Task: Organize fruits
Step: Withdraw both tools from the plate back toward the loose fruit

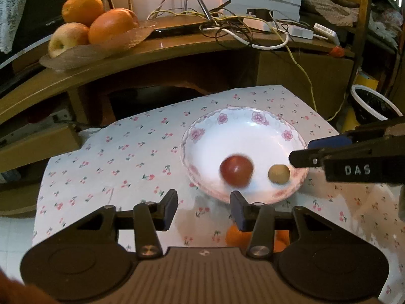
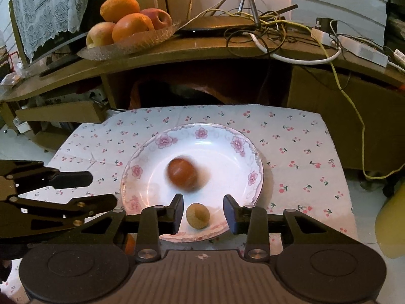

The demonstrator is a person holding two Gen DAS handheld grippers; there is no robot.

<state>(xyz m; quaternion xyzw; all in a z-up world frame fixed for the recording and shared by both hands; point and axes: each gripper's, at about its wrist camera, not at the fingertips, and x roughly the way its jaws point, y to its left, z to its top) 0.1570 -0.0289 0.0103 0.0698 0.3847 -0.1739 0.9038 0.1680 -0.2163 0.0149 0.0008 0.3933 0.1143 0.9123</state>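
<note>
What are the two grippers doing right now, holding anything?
Left gripper: open, holding nothing.
Right gripper: open, holding nothing; the small tan fruit lies on the floral plate between its jaws, untouched.

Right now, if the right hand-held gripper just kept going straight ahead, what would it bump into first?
Probably the small tan fruit lying between the open fingers of the right hand-held gripper on the flowered plate; the blurred red fruit sits beyond it. Depth is uncertain.
</note>
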